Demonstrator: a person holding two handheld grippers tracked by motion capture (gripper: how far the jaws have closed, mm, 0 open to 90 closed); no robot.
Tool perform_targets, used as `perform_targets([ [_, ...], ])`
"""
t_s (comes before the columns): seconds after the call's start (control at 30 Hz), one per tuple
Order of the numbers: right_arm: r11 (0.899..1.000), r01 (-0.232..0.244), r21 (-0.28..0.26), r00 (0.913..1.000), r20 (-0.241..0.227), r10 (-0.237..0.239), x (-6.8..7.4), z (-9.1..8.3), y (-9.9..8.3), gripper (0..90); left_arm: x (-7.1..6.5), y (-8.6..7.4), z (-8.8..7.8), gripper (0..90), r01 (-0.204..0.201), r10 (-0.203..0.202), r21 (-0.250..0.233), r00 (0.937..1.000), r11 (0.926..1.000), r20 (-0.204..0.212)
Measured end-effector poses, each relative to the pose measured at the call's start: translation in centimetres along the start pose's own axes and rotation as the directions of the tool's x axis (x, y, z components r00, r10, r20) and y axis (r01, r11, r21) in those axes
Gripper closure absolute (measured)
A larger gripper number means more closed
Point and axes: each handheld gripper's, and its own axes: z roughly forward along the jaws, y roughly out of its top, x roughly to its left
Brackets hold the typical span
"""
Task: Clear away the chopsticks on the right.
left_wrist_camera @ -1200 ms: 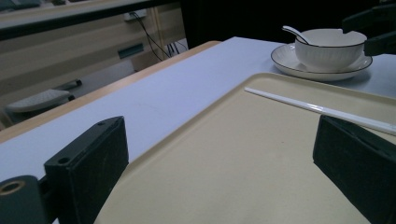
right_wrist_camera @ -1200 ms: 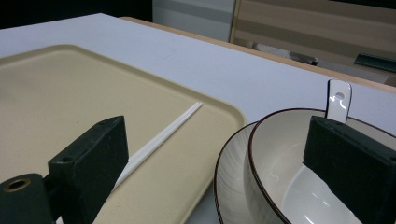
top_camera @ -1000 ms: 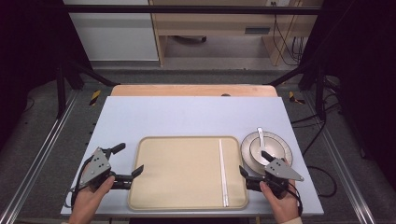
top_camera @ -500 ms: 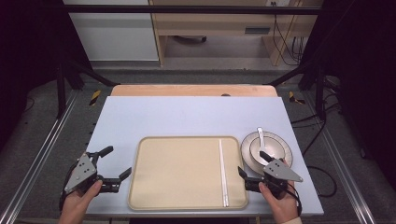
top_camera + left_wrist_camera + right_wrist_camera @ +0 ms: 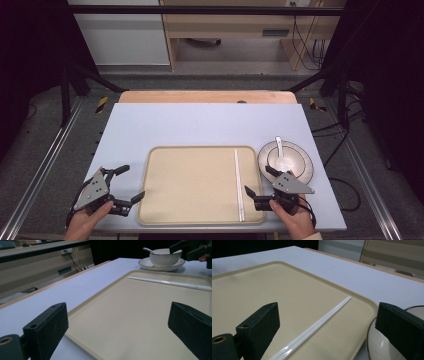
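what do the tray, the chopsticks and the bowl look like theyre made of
Tray: probably plastic, matte beige, with a moulded raised rim and rounded corners.
Chopsticks: glossy white, with a bright highlight running along them; plastic or melamine, though ceramic can't be ruled out.
Bowl: likely glazed ceramic or melamine, shiny white with a thin dark rim line, like the plate under it.

each hand carries a black two-jaw gripper, the left gripper (image 5: 125, 186) and the right gripper (image 5: 260, 182), topped by a grey three-cornered plate dotted with small holes, its blocky matte jaws each showing a round screw hole.
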Motion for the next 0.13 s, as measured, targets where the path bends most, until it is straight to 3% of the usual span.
perform_targets([
  [0.13,1.0,0.002,0.02,0.9998,-0.02,-0.001,0.85,0.85,0.16,4.9,-0.26,-0.04,0.43,2.6,0.008,-0.008,0.006,1.0,1.0,0.001],
])
